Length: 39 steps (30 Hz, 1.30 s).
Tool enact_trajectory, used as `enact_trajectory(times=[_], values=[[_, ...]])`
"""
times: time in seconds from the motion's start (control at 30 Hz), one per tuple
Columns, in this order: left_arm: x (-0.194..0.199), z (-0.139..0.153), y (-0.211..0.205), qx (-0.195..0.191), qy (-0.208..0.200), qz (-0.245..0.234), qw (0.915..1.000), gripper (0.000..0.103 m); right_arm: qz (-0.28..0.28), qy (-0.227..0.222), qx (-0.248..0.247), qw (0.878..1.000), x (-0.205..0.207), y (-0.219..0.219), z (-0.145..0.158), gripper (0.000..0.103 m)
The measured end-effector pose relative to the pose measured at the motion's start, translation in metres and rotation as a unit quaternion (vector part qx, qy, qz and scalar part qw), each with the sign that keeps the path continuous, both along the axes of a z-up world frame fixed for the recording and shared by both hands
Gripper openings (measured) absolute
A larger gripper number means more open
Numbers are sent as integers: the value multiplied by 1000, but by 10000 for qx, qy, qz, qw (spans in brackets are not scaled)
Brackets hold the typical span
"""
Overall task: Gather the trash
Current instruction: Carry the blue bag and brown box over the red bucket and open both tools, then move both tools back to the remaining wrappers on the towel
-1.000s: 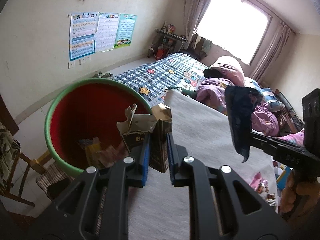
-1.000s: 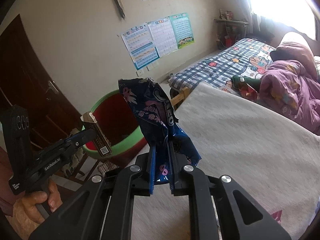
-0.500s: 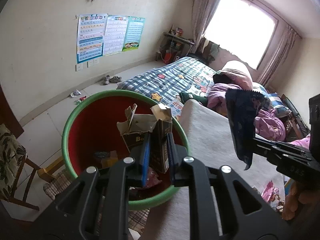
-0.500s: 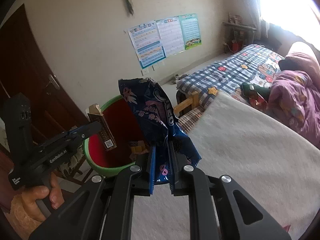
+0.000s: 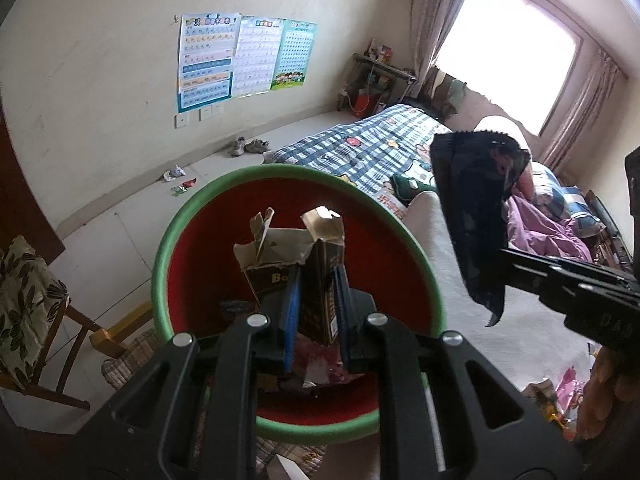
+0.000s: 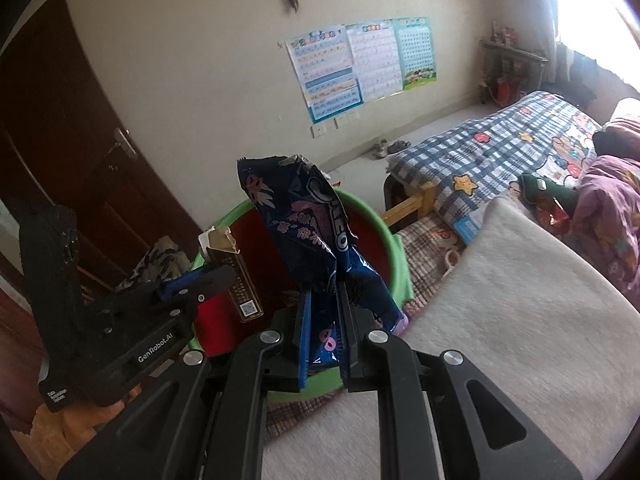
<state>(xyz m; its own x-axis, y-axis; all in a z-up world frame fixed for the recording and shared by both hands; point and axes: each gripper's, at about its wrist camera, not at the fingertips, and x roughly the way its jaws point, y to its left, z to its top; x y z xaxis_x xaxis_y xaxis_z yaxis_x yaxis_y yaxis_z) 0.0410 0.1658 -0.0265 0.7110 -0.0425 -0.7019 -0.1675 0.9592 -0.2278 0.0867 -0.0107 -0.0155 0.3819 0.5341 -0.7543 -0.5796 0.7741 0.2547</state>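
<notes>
Cardboard carton [image 5: 296, 264] in left tool [image 5: 316, 320] | bin [image 5: 168, 256] interior: left view only

Place: you are standing in a lived-in home bedroom.
Bed [image 5: 360, 148]: blue plaid quilt with cartoon patches, purple bedding [image 6: 612, 216] heaped at one end.
Wall: children's learning charts [image 5: 240, 60] taped up.
Window [image 5: 508, 40]: bright, with curtains.
Floor: shoes [image 5: 248, 146] by the wall.
Door [image 6: 72, 140]: dark wood.
</notes>
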Motion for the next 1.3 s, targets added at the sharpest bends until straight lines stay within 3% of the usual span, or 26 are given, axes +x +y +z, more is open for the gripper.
enact_trajectory(times=[0.3,0.37,0.43,0.5,0.73,1.0,1.3], values=[[11,-16,6,56,223,43,9997,16,33,263,-29,9996,13,16,-21,14],[13,-18,6,72,253,54,9996,17,7,342,20,9994,16,16,-24,21],[15,-18,5,118,288,80,9995,28,1,365,39,9993,18,17,-27,29],[15,-17,4,148,260,153,9994,54,-4,369,79,9993,19,18,-27,48],[6,-9,-4,260,251,250,9990,59,-87,226,168,9996,9,-1,-11,51],[-16,13,-63,381,63,-148,9991,67,-624,-220,270,9974,-24,-88,28,53],[-73,20,-159,260,78,-796,9965,74,-1473,-266,75,9887,-87,-213,25,57]])
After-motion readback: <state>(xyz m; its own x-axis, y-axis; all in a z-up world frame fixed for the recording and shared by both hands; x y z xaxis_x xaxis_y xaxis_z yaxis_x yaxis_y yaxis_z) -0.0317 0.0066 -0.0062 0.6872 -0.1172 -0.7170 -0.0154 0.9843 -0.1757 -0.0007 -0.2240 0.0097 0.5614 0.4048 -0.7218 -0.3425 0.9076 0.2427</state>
